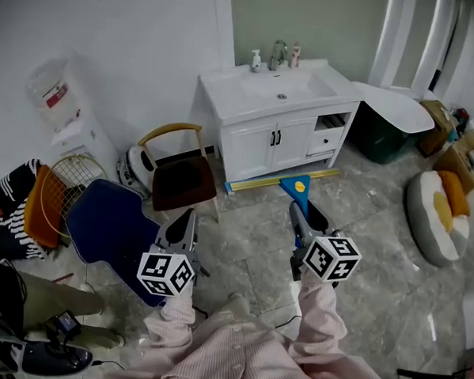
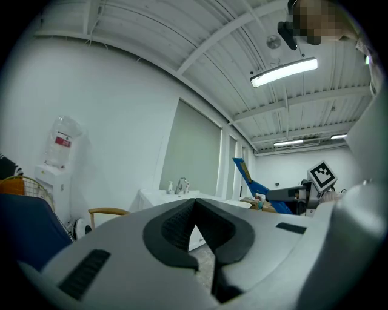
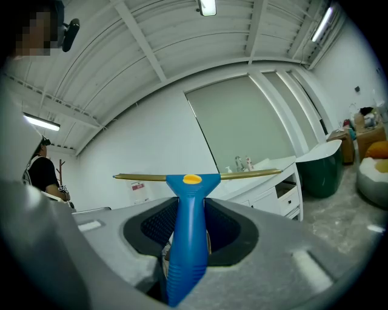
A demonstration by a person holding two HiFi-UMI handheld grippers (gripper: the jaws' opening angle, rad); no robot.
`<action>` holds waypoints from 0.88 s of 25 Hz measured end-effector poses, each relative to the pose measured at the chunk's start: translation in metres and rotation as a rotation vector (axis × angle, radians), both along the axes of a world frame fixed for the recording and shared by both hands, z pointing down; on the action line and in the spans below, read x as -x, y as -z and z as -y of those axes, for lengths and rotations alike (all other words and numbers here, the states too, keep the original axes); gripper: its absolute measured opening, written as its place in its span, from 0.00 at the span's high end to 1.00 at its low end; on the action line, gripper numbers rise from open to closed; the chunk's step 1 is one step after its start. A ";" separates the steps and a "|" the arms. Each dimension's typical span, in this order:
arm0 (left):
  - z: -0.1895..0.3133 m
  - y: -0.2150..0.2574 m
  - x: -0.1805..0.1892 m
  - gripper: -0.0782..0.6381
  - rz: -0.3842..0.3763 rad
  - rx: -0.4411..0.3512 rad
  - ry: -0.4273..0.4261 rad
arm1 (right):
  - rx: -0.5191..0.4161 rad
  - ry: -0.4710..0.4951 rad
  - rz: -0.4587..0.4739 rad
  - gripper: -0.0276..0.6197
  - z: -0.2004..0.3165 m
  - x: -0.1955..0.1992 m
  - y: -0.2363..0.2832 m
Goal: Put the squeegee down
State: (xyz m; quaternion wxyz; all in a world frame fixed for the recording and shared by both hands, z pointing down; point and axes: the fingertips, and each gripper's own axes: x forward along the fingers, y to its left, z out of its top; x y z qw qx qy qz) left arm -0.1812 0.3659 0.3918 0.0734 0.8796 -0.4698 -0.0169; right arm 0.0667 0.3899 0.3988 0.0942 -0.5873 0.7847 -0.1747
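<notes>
Head view: a person in a striped pink shirt stands on a grey marble-look floor [image 1: 378, 216], a gripper in each hand. At centre right of the frame, the right gripper [image 1: 302, 218] holds a blue-handled squeegee [image 1: 297, 186] out level. Its long yellow blade runs across the middle of the picture, in front of a white vanity cabinet [image 1: 275, 143]. The left gripper [image 1: 184, 225] is at lower centre left, above a dark blue chair [image 1: 108, 225], and carries nothing.

Left gripper view: the jaws are pressed together at lower centre, with nothing between them. The squeegee shows as a blue shape at centre right [image 2: 247, 174], well apart from this gripper.

Right gripper view: the jaws are clamped on the blue handle [image 3: 188, 242], one dark pad on each side. The handle rises up the middle of the frame to a yellow button, and the brass-coloured blade [image 3: 248, 174] lies straight across it.

The squeegee is in the air, so setting it down is not yet done. To do it well, I would lower the right gripper over bare floor or the vanity top, keeping the blade flat. The jaws should part only once the squeegee is resting on the surface, so it does not drop or tip. Then the gripper can draw straight back along the handle. The left gripper needs only to keep clear.
</notes>
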 end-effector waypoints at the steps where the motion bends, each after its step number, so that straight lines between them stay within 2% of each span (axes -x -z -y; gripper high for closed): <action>1: 0.003 -0.001 -0.001 0.89 0.001 0.001 0.002 | -0.001 0.002 0.001 0.75 0.003 -0.002 -0.001; 9: 0.043 -0.005 -0.009 0.89 0.009 0.020 0.009 | 0.005 0.010 0.014 0.75 0.047 -0.012 -0.001; 22: 0.189 -0.010 -0.032 0.89 -0.010 0.039 -0.008 | 0.033 0.017 0.001 0.75 0.192 -0.023 -0.006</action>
